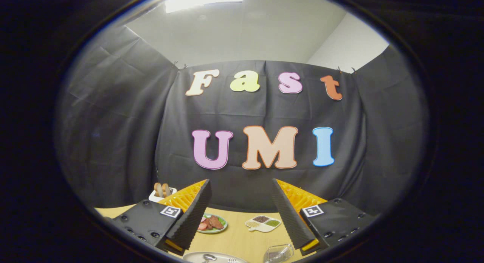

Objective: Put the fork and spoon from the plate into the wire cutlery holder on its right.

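Note:
My gripper [241,187] is held high above the wooden table, open, with nothing between its fingers. Down below the fingers, at the near edge of the table, I see the rim of a grey plate [196,256]. A spoon [208,258] lies on it, and the tines of a fork [231,260] show just to the spoon's right. The wire cutlery holder [279,252] stands right of the plate, close under my right finger. Only the far part of the plate is visible.
Farther back on the table sit a green plate with meat and tomato slices [212,223] and a white divided dish of seasonings [262,223]. A white rack with toast [162,192] stands at the back left, behind my left finger.

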